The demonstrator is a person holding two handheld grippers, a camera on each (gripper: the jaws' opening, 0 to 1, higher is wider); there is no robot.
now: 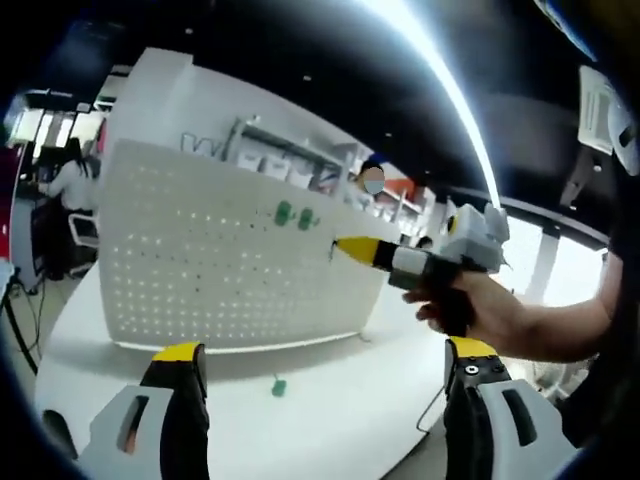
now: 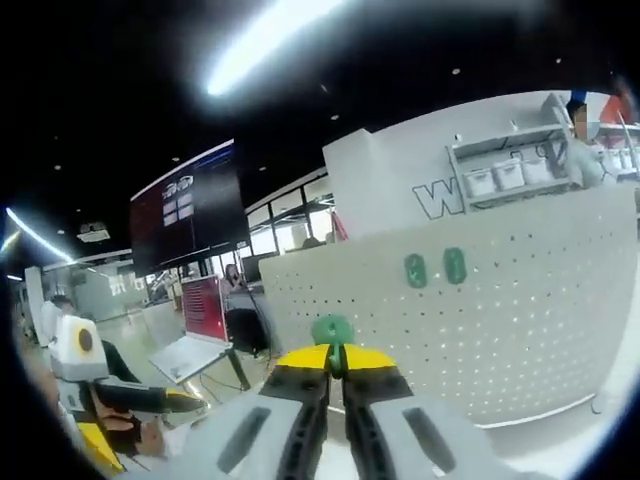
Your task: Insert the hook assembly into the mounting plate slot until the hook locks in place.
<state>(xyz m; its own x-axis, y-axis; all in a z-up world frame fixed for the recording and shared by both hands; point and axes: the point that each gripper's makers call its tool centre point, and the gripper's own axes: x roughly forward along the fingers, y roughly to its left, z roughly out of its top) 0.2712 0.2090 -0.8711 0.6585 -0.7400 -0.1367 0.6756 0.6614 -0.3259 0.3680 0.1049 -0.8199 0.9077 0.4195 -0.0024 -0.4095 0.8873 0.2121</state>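
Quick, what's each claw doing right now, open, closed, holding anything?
Left claw: open, holding nothing.
Right claw: closed on a green hook, near the pegboard.

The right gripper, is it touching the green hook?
Touching. In the right gripper view the right gripper has its fingers closed on the green hook, which pokes out above the tips.

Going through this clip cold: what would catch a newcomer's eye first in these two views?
First the big white perforated mounting plate standing upright on the white table, with two green hooks already hung high on its face. Next, the right gripper, its yellow-tipped fingers shut on a green hook close before the plate. In the left gripper view, another small green hook lies loose on the table in front of the plate.
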